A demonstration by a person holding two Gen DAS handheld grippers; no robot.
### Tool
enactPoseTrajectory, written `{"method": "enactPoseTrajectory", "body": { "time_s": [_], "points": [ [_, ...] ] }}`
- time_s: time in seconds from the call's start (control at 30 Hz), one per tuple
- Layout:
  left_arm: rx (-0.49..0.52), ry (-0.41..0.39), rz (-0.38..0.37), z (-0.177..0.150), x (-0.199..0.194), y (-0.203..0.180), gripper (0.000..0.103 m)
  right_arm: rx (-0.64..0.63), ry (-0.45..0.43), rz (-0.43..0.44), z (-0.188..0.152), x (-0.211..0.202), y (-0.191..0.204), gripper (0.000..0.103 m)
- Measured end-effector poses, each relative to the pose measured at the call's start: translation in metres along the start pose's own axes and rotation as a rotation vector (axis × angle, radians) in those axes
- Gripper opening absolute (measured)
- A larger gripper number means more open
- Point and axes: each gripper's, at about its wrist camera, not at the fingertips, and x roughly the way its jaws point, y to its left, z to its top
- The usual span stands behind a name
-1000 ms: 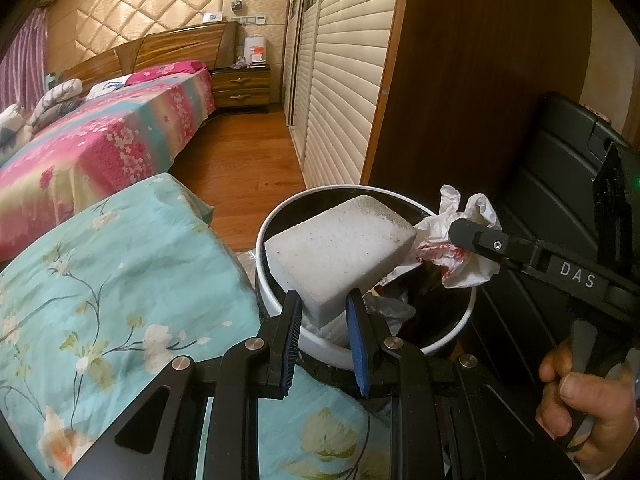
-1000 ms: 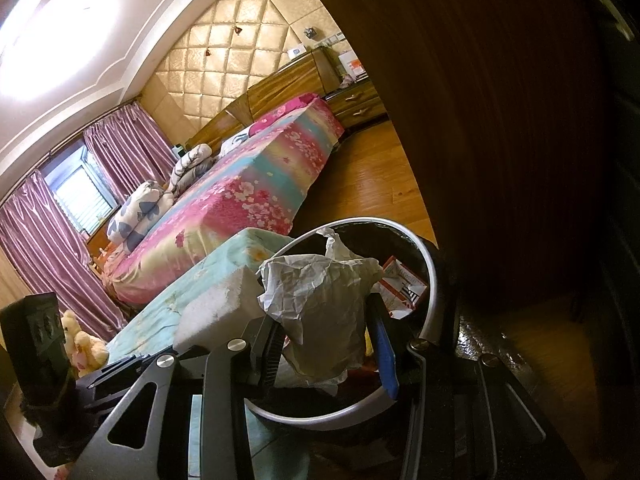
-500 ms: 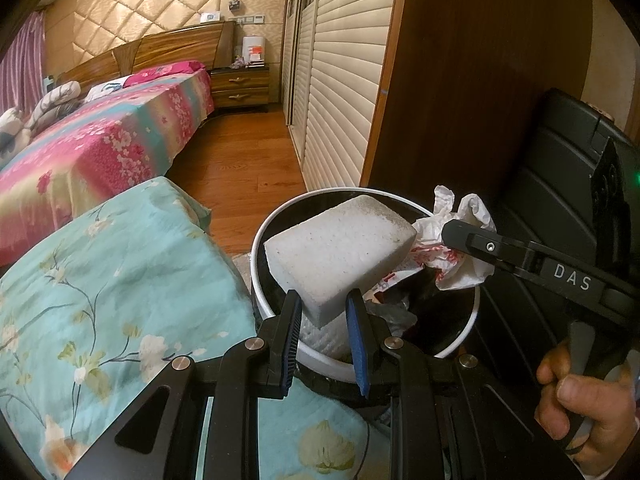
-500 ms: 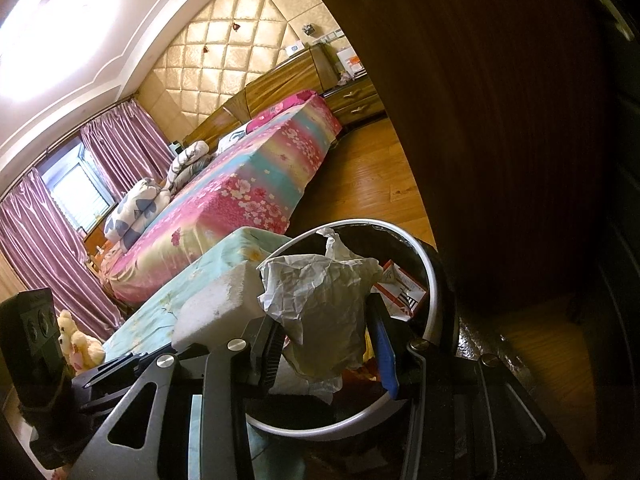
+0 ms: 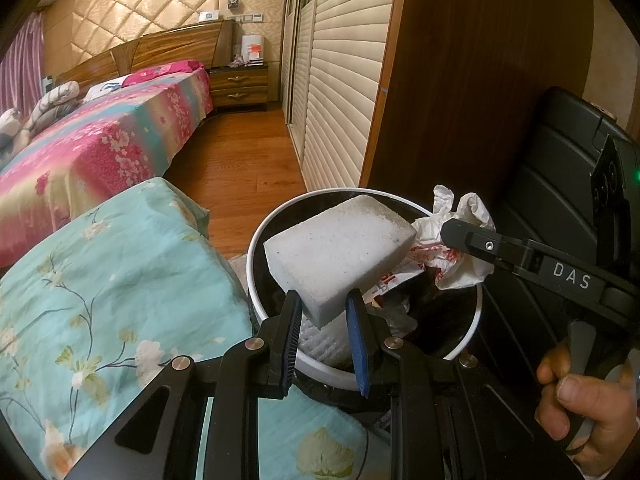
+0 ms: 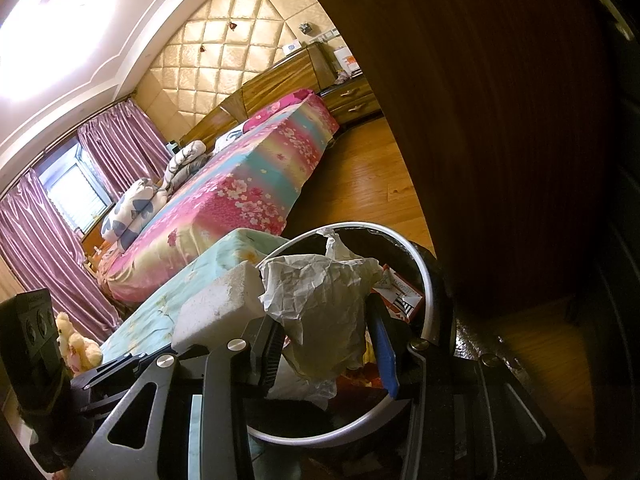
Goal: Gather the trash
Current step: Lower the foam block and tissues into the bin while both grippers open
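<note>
A round white-rimmed trash bin [image 5: 471,326] lined in black stands by the wardrobe, holding wrappers and paper. My left gripper [image 5: 325,330] is shut on the near corner of a white foam block [image 5: 340,250], which hangs over the bin's left half. The right gripper [image 6: 328,354] is shut on a crumpled white paper wrapper [image 6: 326,320] above the bin [image 6: 428,292]; from the left wrist view that wrapper [image 5: 466,236] shows at the bin's right rim, pinched by a black finger. The foam block [image 6: 216,306] sits just left of the paper.
A cushion in teal floral cloth [image 5: 104,292] presses against the bin's left side. A dark wood wardrobe panel [image 5: 472,80] rises behind it, a black case [image 5: 560,168] to the right. A bed with a pink floral cover [image 5: 100,148] and bare wood floor [image 5: 240,164] lie beyond.
The foam block and my left gripper have shifted slightly relative to the bin; the bin's rim now sits a little lower in view. The right gripper with its paper has not moved.
</note>
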Motion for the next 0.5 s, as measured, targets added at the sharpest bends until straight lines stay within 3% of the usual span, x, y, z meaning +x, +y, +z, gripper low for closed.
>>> {"method": "enactPoseTrajectory", "body": {
  "time_s": [0.5],
  "points": [
    [-0.002,0.010,0.002,0.0027,0.0025,0.0002,0.022,-0.001,0.010,-0.003,0.0001,0.0028,-0.0010,0.043]
  ]
}}
